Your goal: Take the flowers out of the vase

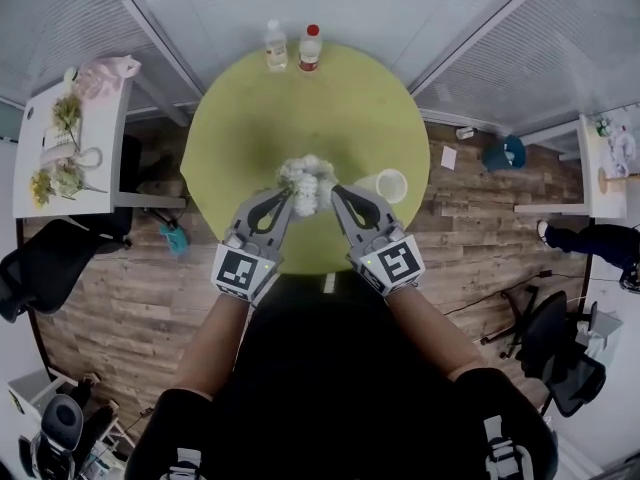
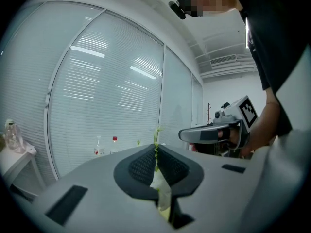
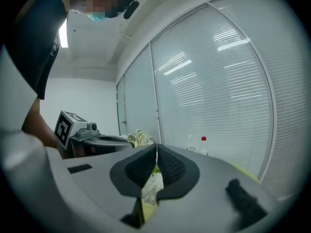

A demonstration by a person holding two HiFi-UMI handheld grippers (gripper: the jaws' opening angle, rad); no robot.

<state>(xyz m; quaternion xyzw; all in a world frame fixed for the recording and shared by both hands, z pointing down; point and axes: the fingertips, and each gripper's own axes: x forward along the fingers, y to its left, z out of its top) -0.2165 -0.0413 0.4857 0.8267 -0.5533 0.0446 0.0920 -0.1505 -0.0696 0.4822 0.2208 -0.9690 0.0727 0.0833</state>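
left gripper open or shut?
Shut. In the left gripper view, the left gripper has its jaws closed on a thin green flower stem.

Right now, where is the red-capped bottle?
In the head view, the red-capped bottle stands at the far edge of the green table, just right of the clear bottle.

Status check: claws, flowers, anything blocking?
Left claw shut on a green stem. Right claw shut on the flowers. Flowers outside the white vase, beside it. Nothing in the way.

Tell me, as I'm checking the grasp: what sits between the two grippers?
The flowers, between left gripper and right gripper tips, in the head view.
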